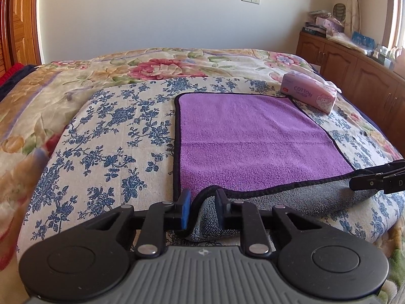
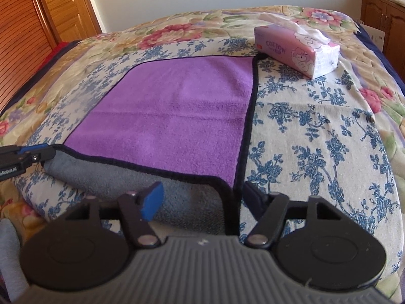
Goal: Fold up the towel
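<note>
A purple towel (image 1: 248, 139) with a black hem and grey underside lies on a blue-flowered cloth on the bed; it also shows in the right wrist view (image 2: 172, 106). Its near edge is turned up, showing grey (image 1: 291, 202). My left gripper (image 1: 202, 211) straddles the near-left corner, the jaws narrowly apart with the hem between the blue pads. My right gripper (image 2: 202, 200) is open wide around the near-right corner (image 2: 227, 192). Each gripper shows at the edge of the other's view, the right one (image 1: 377, 177) and the left one (image 2: 27, 155).
A pink tissue pack (image 1: 310, 92) lies just beyond the towel's far right corner, also seen in the right wrist view (image 2: 296, 49). A flowered quilt (image 1: 157, 65) covers the bed. Wooden cabinets (image 1: 354, 68) stand to the right, a wooden door (image 2: 50, 12) to the left.
</note>
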Available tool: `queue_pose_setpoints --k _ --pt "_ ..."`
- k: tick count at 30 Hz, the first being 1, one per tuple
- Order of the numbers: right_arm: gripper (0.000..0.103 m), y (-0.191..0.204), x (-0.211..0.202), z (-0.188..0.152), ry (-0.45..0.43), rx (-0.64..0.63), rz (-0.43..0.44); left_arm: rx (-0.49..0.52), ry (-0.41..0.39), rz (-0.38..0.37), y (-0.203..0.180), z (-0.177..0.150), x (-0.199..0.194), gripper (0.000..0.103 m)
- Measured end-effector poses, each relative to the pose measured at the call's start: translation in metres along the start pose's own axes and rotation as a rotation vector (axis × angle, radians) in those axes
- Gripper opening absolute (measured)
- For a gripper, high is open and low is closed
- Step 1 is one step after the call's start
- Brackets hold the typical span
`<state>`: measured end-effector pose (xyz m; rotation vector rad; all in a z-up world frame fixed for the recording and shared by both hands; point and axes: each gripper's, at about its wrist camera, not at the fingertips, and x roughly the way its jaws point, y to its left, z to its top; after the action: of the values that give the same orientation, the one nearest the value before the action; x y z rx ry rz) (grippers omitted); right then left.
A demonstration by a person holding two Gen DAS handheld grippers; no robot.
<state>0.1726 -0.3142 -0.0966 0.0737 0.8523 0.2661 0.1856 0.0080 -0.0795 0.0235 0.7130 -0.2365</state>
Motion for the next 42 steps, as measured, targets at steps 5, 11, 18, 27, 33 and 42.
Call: queue_pose_setpoints --k 5,11,18,27,33,42 --pt "0.055 0.0003 -0.0002 0.0001 0.006 -0.004 0.011 0.001 0.003 0.003 -0.0002 -0.0001 0.0008 0.023" --pt "0.033 -0.001 -0.0008 0.0006 0.011 -0.011 -0.006 0.006 0.005 0.003 -0.0002 -0.0002 0.0012 0.02" --pt "0.021 -0.0028 -0.0017 0.0011 0.016 -0.021 -0.019 0.015 0.005 -0.001 -0.0005 -0.0014 0.0019 0.011" --pt "0.01 -0.0021 -0.0017 0.0011 0.022 -0.031 -0.017 0.018 0.008 -0.002 -0.0022 -0.0029 0.0028 0.008" --pt "0.006 -0.0019 -0.0034 0.0015 0.013 -0.037 -0.015 0.007 0.001 -0.004 -0.0013 -0.0033 0.0016 0.006" --pt "0.005 -0.0001 -0.0084 0.0043 -0.02 -0.044 -0.021 -0.002 -0.025 -0.011 -0.002 0.0008 -0.0041 0.006"
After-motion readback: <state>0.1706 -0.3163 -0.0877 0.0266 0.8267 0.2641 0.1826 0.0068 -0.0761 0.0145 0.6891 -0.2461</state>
